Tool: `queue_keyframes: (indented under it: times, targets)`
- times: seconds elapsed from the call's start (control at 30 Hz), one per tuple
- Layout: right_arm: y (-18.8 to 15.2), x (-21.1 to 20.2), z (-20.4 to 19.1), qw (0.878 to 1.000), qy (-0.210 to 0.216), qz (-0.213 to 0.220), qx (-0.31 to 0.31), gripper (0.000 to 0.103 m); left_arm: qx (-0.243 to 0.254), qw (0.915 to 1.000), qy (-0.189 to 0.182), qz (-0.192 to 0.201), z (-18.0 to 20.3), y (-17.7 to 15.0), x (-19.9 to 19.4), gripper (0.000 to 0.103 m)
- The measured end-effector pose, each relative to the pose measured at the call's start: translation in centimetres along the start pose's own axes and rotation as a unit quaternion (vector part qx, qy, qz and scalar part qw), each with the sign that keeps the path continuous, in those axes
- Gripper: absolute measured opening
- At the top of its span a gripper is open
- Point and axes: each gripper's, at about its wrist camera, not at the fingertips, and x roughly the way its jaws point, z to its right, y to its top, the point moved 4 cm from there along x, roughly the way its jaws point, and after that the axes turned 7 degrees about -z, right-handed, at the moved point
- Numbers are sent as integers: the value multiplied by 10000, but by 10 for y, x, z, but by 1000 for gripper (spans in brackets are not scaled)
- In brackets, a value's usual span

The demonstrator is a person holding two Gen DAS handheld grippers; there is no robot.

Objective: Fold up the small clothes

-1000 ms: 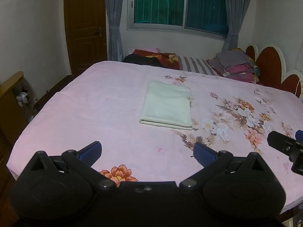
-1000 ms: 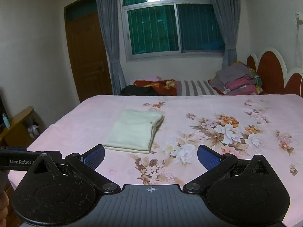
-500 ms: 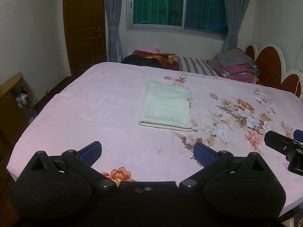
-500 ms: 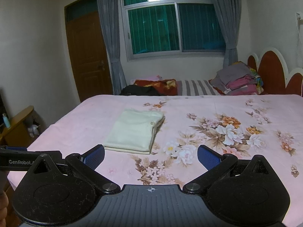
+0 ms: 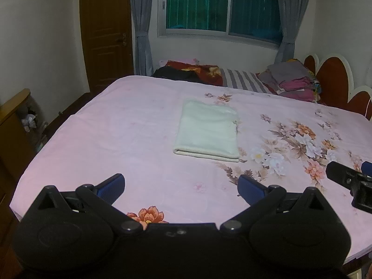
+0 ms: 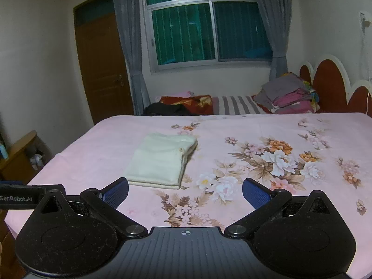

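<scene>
A pale cream garment [image 5: 208, 130] lies folded into a neat rectangle on the pink floral bed sheet [image 5: 130, 125]; it also shows in the right wrist view [image 6: 162, 160]. My left gripper [image 5: 181, 183] is open and empty, held over the near part of the bed, well short of the garment. My right gripper [image 6: 185, 190] is open and empty, just short of the garment's near edge and a little to its right. The right gripper's tip shows at the right edge of the left wrist view [image 5: 348, 181].
A stack of folded clothes [image 6: 288, 97] sits at the bed's far right by the red headboard [image 6: 330, 81]. Dark and red bedding [image 6: 183, 105] lies along the far edge. A wooden cabinet [image 5: 14, 125] stands left of the bed, a door [image 6: 104, 69] beyond.
Both grippers have drifted back and up very slightly. The garment has not moved.
</scene>
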Motion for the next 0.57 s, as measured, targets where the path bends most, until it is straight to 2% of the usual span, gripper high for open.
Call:
queue_keyframes:
  times: [0.2, 0.33, 0.57]
  targets:
    - [-1, 4, 1, 10000, 19, -39, 12, 103, 87, 9999, 12, -51, 3, 1, 6, 103]
    - [-2, 8, 4, 9999, 20, -80, 64, 103, 162, 9997, -185, -69, 4, 1, 11, 102]
    - [-6, 21, 15, 9996, -36, -234, 166, 103, 221, 9997, 46, 55, 6, 10, 27, 102]
